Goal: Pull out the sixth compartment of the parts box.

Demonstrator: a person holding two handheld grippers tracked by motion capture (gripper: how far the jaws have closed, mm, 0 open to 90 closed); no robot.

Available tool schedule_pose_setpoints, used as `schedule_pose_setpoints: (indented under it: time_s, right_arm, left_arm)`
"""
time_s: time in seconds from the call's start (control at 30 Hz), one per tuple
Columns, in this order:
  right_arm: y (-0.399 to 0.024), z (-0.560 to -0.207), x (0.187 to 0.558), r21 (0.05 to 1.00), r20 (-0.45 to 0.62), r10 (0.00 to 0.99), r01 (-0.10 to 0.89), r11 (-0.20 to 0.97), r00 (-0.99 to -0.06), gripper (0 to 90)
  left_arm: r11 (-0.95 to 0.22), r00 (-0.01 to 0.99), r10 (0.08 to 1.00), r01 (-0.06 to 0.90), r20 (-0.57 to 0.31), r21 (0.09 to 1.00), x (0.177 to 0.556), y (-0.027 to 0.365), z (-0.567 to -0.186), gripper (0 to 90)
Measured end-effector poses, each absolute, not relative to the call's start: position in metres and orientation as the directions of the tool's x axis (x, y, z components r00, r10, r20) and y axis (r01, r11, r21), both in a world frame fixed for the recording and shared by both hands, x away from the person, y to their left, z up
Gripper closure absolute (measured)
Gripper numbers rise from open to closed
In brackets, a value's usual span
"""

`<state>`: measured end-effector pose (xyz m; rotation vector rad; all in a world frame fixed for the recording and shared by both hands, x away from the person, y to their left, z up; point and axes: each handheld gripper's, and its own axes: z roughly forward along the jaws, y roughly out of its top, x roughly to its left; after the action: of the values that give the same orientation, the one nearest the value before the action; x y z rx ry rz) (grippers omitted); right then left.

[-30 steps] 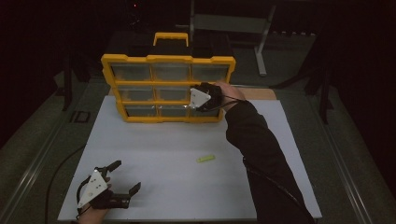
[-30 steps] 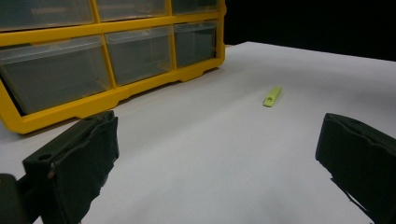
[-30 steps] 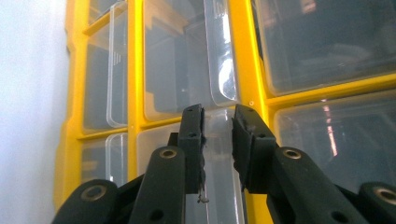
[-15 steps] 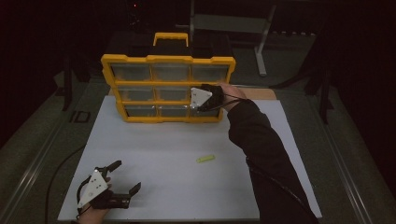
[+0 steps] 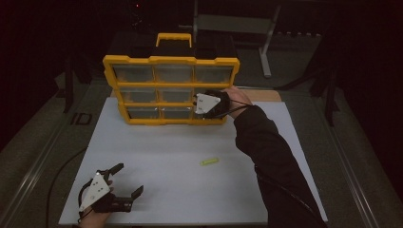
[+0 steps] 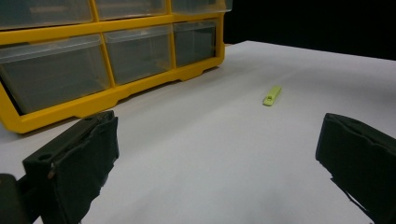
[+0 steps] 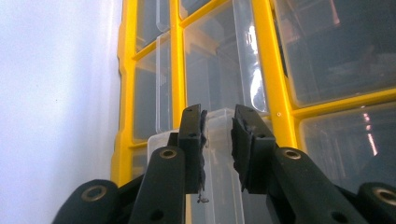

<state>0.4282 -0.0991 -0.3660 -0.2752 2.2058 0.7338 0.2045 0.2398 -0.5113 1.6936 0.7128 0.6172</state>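
White table [image 5: 157,156], yellow organizer [image 5: 171,90] upright, right claw [image 7: 218,140] clamping drawer handle [image 7: 219,154], left claw [image 6: 215,168] wide, empty.

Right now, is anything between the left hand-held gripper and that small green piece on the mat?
Nothing. In the left gripper view the white mat runs bare from the open left hand-held gripper to the green piece; the high view agrees.

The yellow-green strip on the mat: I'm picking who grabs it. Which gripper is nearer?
Roughly equal. The left gripper waits open toward the near-left of the strip; the right gripper is at the organizer.
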Motion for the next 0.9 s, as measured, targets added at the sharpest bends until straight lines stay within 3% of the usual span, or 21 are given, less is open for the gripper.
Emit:
schedule_pose_setpoints:
  time_s: [0.2, 0.9]
  right_arm:
    - [-0.102, -0.361, 0.421, 0.462, -0.693, 0.044, -0.396, 0.793, -0.72, 74.3]
    - [-0.11, -0.359, 0.397, 0.494, -0.661, 0.018, -0.417, 0.763, -0.75, 74.2]
  left_arm:
    - [-0.177, 0.679, 0.733, 0.139, 0.036, 0.974, 0.205, 0.239, -0.511, 0.0]
    - [-0.186, 0.681, 0.731, 0.137, 0.043, 0.973, 0.204, 0.239, -0.511, 0.0]
